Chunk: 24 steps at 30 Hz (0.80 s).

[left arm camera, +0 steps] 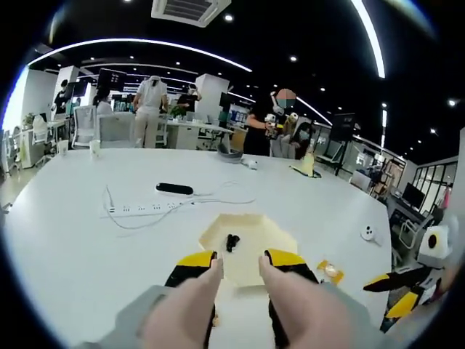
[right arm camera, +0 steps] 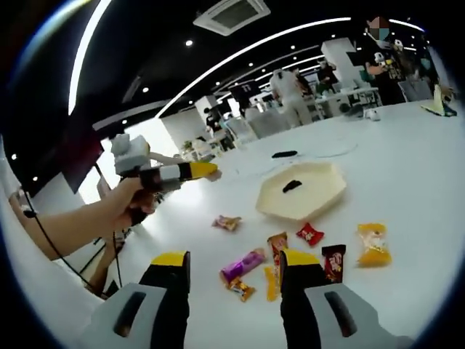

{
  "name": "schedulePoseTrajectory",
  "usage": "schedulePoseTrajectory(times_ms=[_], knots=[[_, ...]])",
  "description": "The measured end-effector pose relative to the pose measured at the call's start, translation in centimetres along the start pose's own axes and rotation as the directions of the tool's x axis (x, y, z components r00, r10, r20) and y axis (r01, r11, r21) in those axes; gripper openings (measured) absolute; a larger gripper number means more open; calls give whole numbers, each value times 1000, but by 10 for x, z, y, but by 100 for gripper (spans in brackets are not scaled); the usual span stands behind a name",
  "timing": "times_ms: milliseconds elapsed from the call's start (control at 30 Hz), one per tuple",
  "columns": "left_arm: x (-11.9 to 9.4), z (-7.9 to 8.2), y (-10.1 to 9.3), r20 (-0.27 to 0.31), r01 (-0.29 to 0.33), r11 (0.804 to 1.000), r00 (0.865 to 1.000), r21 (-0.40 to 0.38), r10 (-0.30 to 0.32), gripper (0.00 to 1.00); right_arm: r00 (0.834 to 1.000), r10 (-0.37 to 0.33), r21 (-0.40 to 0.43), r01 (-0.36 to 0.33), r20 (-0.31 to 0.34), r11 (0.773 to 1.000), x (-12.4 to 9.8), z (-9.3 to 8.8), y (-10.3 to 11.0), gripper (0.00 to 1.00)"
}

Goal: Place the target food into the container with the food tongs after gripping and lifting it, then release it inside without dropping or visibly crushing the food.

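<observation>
A pale yellow hexagonal tray (left arm camera: 251,254) lies on the white table, with a small black item (left arm camera: 232,241) in it. My left gripper (left arm camera: 240,259) hovers over its near edge, jaws apart and nothing between them. In the right gripper view the same tray (right arm camera: 312,200) and black item (right arm camera: 292,186) lie farther off. My right gripper (right arm camera: 236,259) is open above several wrapped snacks: a purple one (right arm camera: 243,265), a red one (right arm camera: 310,234), a dark brown one (right arm camera: 334,262) and an orange one (right arm camera: 373,243). A hand holds the left gripper (right arm camera: 203,171) raised at the left.
A white power strip (left arm camera: 142,209) with its cable and a black object (left arm camera: 174,189) lie beyond the tray. A small white round device (left arm camera: 370,233) and an orange snack (left arm camera: 330,271) lie to the right, near the right gripper (left arm camera: 389,293). People stand at desks behind the table.
</observation>
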<state>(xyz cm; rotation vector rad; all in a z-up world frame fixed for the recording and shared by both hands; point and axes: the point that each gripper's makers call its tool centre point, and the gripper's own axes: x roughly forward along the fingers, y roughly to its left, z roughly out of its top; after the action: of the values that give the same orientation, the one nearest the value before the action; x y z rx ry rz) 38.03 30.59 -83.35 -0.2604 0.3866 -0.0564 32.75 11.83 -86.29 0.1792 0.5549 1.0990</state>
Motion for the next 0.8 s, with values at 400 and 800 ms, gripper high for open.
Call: schedulePoseTrajectory(times_ms=[400, 800], knots=[[-35, -18, 20, 31, -42, 999, 999, -19, 42, 25, 999, -12, -37, 10, -38, 999, -7, -8, 13, 53], [-68, -40, 9, 26, 28, 995, 999, 96, -31, 25, 998, 5, -97, -10, -56, 995, -5, -13, 26, 53]])
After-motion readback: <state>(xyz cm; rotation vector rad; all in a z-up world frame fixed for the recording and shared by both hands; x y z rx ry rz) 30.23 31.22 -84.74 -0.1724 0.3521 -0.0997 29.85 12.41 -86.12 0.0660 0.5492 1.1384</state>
